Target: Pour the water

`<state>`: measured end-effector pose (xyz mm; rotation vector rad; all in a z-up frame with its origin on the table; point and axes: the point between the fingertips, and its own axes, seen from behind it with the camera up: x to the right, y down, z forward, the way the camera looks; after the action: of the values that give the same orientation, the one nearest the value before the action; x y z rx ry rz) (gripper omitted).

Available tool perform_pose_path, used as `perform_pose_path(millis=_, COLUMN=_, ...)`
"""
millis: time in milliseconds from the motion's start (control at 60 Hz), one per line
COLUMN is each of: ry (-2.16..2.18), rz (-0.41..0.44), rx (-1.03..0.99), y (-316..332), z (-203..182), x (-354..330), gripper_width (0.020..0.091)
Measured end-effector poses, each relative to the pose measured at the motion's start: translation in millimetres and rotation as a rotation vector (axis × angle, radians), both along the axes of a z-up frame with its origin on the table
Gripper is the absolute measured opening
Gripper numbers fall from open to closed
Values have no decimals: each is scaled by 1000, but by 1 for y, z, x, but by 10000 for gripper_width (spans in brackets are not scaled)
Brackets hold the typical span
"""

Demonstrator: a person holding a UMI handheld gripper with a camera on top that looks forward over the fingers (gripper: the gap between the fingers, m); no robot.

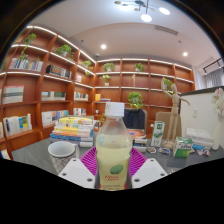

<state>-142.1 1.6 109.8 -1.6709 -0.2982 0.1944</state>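
1. Between the jaws, a clear plastic water bottle with a green label is standing upright, and the gripper is clamping it with both magenta pads pressing on its sides.
2. Just left of the bottle, a white cup is sitting on the worktop.
3. Beyond the cup, a stack of books is lying toward the worktop's far edge.
4. Behind everything, wooden bookshelves are lining the walls.

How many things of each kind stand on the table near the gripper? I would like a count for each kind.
Bottle: 1, between the fingers
Cup: 1
Book stack: 1
Wooden figure: 1
Total: 4
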Motion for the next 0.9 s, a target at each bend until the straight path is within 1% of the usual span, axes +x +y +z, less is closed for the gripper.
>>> perform_pose_path(millis=50, ry=7, rz=-9, rx=0, y=1, z=0, x=2, gripper_width=363)
perform_pose_path(millis=83, ry=21, rz=-12, rx=-3, y=2, z=0, x=2, gripper_width=378)
perform_pose_path(millis=133, ry=39, rz=-17, rx=-6, y=2, z=1, x=4, gripper_width=433)
perform_pose_path(millis=200, ry=37, rz=-16, rx=-12, y=1, z=1, x=3, gripper_width=486)
perform_pose_path(millis=233, ry=40, rz=-24, rx=-29, y=1, z=0, x=5, gripper_width=534)
perform_pose_path(millis=333, ry=61, rz=-62, rx=-74, y=-8, z=1, x=17, gripper_width=721)
perform_pose_path(millis=367, ry=72, rz=-68, rx=-77, y=-13, z=4, x=21, gripper_width=763)
perform_pose_path(millis=417, ry=88, rz=-72, rx=-85, y=-24, z=5, x=26, gripper_width=798)
perform_pose_path(millis=550, ry=94, rz=-104, rx=-128, y=-56, z=2, x=45, gripper_width=855)
perform_pose_path(millis=633, ry=73, rz=-142, rx=-158, y=-75, z=-3, x=62, gripper_width=856)
perform_pose_path(millis=750, ry=17, rz=-242, rx=-144, y=-94, z=3, x=102, gripper_width=862)
perform_pose_path(millis=900, ry=20, rz=-300, rx=-116, y=-112, z=15, x=135, gripper_width=860)
